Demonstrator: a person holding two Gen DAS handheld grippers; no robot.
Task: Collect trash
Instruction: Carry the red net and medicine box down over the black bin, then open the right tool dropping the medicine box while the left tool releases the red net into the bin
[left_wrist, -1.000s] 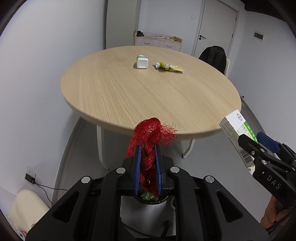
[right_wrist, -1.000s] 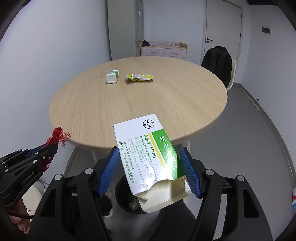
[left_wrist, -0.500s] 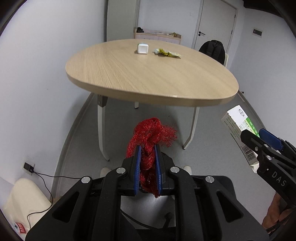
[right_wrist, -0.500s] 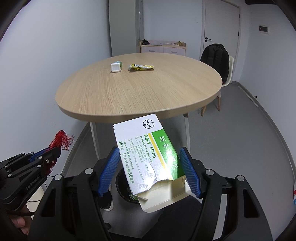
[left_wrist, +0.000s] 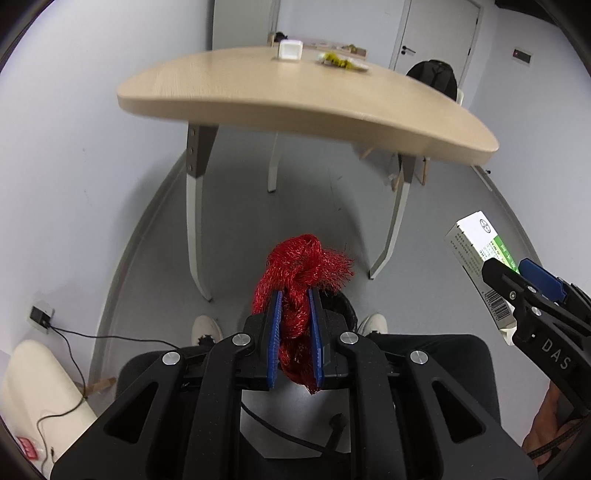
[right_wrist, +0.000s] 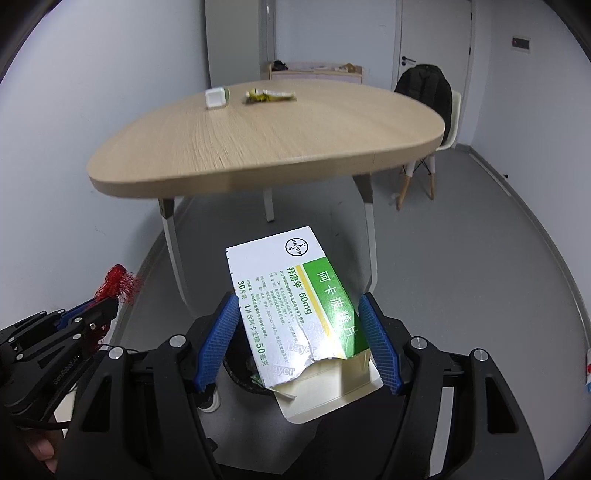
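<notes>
While both grippers hang over the bin, we count two pieces of trash in hand and two left on the table

Largest first: the round table (right_wrist: 295, 147) bears a small white container (right_wrist: 216, 98) and a yellow wrapper (right_wrist: 267, 96), both uncollected; below us the black bin (left_wrist: 341, 306) sits by the person's shoes; our right gripper (right_wrist: 299, 332) clamps a torn medicine box (right_wrist: 295, 306); our left gripper (left_wrist: 295, 332) is clenched on a red mesh net (left_wrist: 301, 269); neither piece is dropped yet
</notes>
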